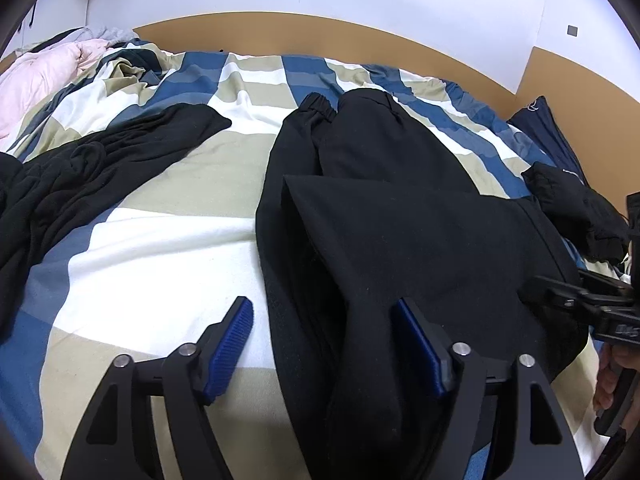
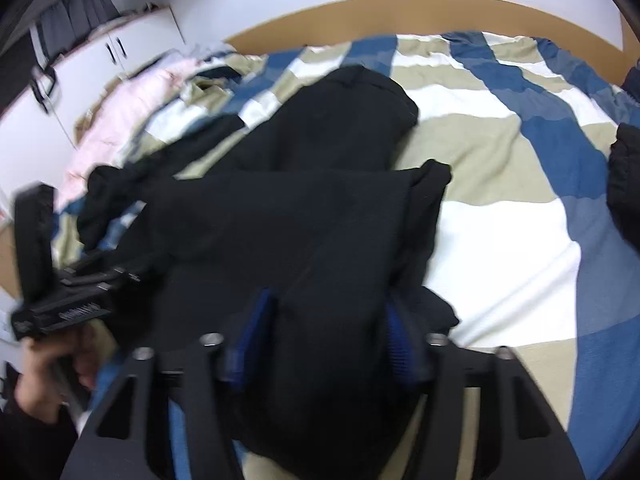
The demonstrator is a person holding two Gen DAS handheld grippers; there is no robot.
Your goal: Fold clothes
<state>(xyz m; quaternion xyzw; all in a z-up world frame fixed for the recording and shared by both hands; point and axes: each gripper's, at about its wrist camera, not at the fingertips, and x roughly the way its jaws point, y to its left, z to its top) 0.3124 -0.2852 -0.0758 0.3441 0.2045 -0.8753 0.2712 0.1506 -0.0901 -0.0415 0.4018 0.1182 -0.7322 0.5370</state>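
A pair of black trousers lies folded on the striped bedding, cuffs pointing toward the headboard. My left gripper is open at the trousers' near edge. Its left pad hangs over bare bedding and its right pad sits against the black cloth. In the blurred right wrist view, the trousers fill the gap of my right gripper. That gripper's jaws stand wide and open around the loose fabric. Each gripper appears at the side of the other's view, held by a hand.
A crumpled black garment lies at the left and another black one at the right. A pink quilt is bunched at the far left and a navy item at the far right. A wooden headboard and white cabinets border the bed.
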